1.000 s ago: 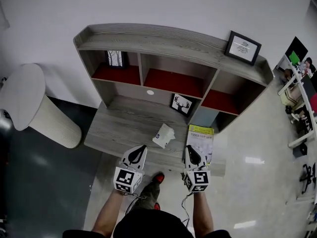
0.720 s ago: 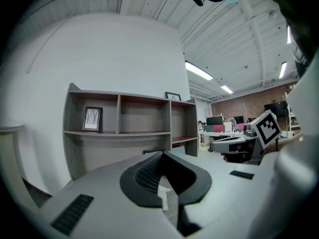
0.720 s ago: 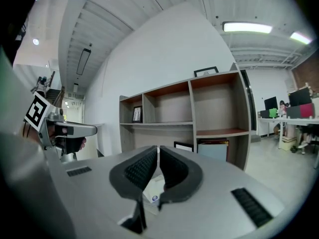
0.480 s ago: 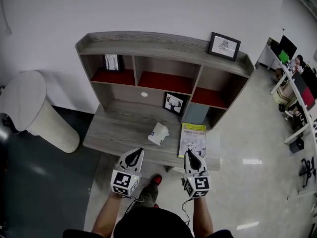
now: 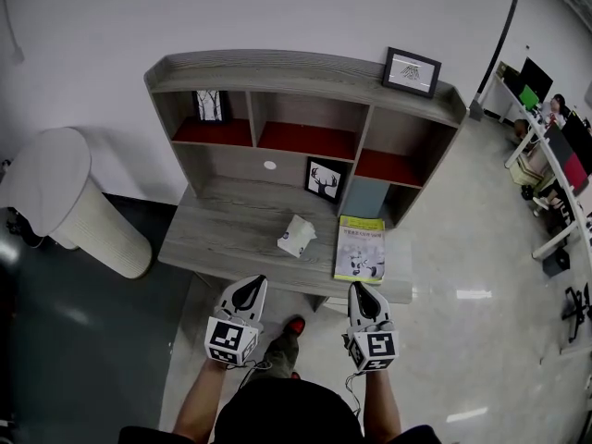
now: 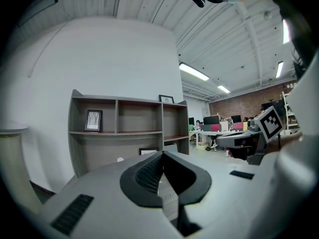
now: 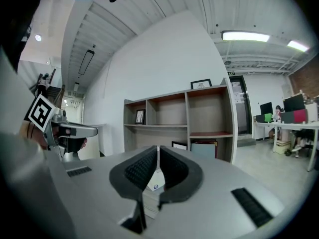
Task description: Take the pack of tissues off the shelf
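Note:
The white pack of tissues [image 5: 296, 237] lies on the grey wooden desk surface [image 5: 222, 229] of the shelf unit [image 5: 305, 67], below the open compartments. My left gripper [image 5: 252, 283] and right gripper [image 5: 359, 288] hover side by side just in front of the desk's near edge, short of the pack. Both are shut with nothing between their fingers. In the left gripper view the left gripper [image 6: 162, 155] points toward the shelf. In the right gripper view the right gripper [image 7: 158, 149] does the same, and a bit of the white pack [image 7: 152, 184] shows below its tips.
A yellow-green book [image 5: 361, 248] lies on the desk right of the pack. A deer picture [image 5: 324, 178] and a grey-blue folder [image 5: 366, 198] stand behind. Framed pictures sit on the top [image 5: 412, 70] and in the left compartment [image 5: 211, 106]. A pale round stool [image 5: 65, 202] stands left.
Both grippers have drawn back a little from the desk edge, still shut. The head view has shifted, so the shelf sits more upright. The tissue pack lies where it was.

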`<state>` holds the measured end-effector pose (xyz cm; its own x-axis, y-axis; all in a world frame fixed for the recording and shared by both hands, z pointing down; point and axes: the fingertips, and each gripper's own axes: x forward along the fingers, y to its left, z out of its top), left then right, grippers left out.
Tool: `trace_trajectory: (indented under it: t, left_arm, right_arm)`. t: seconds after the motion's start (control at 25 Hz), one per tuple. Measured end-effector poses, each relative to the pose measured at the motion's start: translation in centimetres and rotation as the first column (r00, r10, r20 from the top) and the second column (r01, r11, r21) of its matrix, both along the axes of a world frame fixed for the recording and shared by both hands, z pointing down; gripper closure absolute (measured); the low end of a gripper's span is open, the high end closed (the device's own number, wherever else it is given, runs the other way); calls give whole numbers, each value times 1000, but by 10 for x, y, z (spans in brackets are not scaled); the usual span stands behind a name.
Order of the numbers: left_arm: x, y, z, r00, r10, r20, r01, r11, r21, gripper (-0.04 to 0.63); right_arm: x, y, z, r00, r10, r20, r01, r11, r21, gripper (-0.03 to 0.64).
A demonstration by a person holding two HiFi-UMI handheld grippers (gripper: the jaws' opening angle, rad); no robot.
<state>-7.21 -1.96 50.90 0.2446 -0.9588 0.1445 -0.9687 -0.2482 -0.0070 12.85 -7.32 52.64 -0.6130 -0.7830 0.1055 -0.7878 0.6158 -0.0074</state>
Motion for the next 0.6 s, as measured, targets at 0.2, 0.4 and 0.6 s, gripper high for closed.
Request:
trace_trajectory:
  t: [0.2, 0.4, 0.6]
  left_arm:
    - [1, 4, -1, 1000, -3, 3, 3, 1000, -1, 588]
    - [1, 2, -3, 1000, -2, 4, 2, 1000, 6, 588]
    - [1, 1, -3, 1000, 0, 7, 0, 1000, 4, 588]
  right_arm:
    - [6, 3, 1, 1000, 2, -5, -2, 1000, -3, 577]
    - [4, 3, 2, 1000, -1, -5, 1, 1000, -4, 577]
    - [2, 2, 1, 1000, -2, -3, 2, 1000, -2, 577]
